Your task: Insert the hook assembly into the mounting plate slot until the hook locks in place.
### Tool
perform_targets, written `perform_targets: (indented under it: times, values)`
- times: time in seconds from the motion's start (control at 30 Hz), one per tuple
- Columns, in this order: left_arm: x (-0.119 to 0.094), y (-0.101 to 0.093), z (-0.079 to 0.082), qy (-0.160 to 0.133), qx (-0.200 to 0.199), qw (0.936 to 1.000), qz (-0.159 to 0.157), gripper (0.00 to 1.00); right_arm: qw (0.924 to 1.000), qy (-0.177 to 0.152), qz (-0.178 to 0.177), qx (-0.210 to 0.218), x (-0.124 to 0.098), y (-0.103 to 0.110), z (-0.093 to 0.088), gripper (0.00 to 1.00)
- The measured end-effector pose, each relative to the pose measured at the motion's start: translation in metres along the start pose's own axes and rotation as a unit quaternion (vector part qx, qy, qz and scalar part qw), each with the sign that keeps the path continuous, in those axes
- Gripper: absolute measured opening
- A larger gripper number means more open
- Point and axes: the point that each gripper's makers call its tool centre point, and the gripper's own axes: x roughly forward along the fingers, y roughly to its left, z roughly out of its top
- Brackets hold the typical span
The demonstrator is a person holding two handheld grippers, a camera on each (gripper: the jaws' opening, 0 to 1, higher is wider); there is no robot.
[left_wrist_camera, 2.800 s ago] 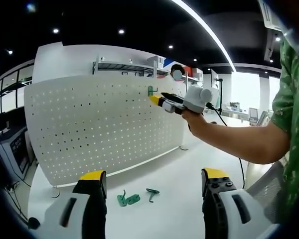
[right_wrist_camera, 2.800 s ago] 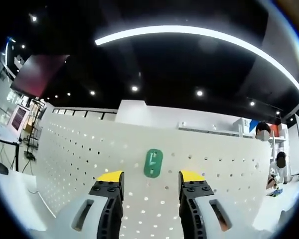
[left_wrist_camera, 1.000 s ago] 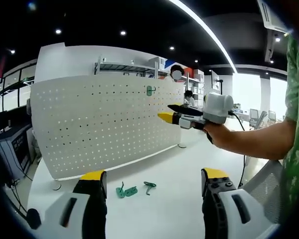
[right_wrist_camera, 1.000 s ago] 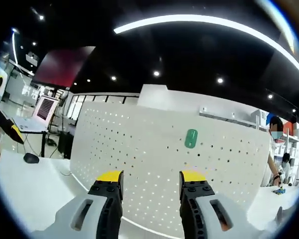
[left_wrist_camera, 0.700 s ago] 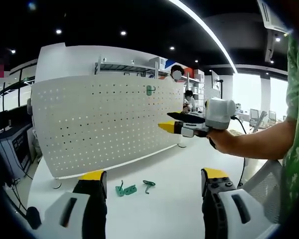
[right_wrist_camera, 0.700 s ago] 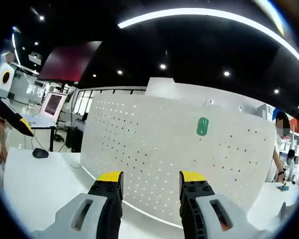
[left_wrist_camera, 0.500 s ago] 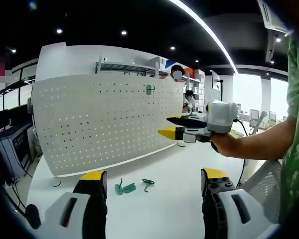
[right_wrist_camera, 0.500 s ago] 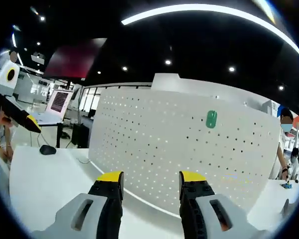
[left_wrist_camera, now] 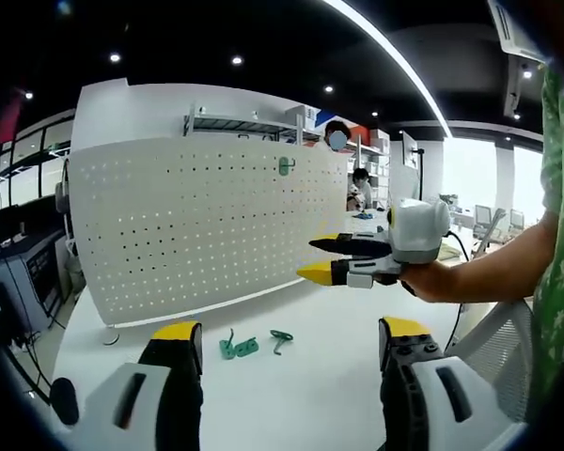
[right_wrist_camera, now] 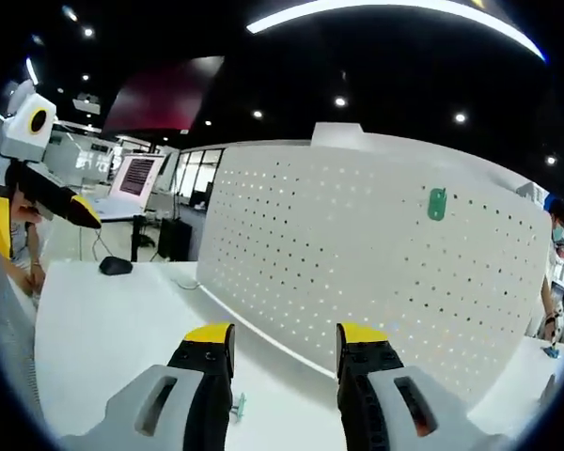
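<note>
The white pegboard (left_wrist_camera: 188,225) stands upright on the white table (left_wrist_camera: 291,395). One green hook (left_wrist_camera: 285,166) sits in its top rows, also seen small as the green hook (right_wrist_camera: 437,204) on the pegboard (right_wrist_camera: 357,263). Three loose green hooks (left_wrist_camera: 247,347) lie on the table below the board. My left gripper (left_wrist_camera: 289,331) is open and empty above the table. My right gripper (left_wrist_camera: 321,259), held in a hand, hangs open and empty in front of the board, well away from the mounted hook. In the right gripper view, my right gripper (right_wrist_camera: 286,334) has spread jaws, and the left gripper (right_wrist_camera: 42,221) appears at far left.
A dark mouse (right_wrist_camera: 116,266) lies on the table left of the board, with a screen (right_wrist_camera: 136,177) behind it. A mesh chair (left_wrist_camera: 493,343) stands at the right. The person's arm (left_wrist_camera: 493,272) crosses from the right. People stand at benches behind the board.
My right gripper has pulled back from the pegboard and come down toward the table, leaving the green hook on the board. The left gripper has barely moved.
</note>
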Motion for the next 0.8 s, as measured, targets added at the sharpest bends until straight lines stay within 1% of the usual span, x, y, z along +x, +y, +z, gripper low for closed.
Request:
perform_targets:
  times: [0.13, 0.27, 0.4, 0.57, 0.8]
  values:
    - [-0.001, 0.001, 0.000, 0.000, 0.000, 1.0000, 0.002, 0.79, 0.9999, 0.007, 0.009, -0.005, 0.002, 0.005, -0.004, 0.44]
    - [-0.001, 0.001, -0.001, 0.001, -0.002, 1.0000, 0.003, 0.79, 0.9996, 0.014, 0.022, -0.009, 0.009, 0.012, -0.007, 0.43]
    - [-0.001, 0.002, -0.003, 0.003, -0.003, 1.0000, 0.003, 0.78, 0.9990, 0.022, 0.037, -0.011, 0.015, 0.024, -0.010, 0.42]
    - [-0.002, 0.003, -0.005, 0.002, -0.006, 1.0000, 0.005, 0.78, 0.9983, 0.027, 0.051, -0.014, 0.023, 0.033, -0.010, 0.41]
    - [-0.003, 0.005, -0.007, 0.002, -0.009, 0.9999, 0.007, 0.78, 0.9961, 0.051, 0.071, -0.009, 0.036, 0.042, -0.015, 0.40]
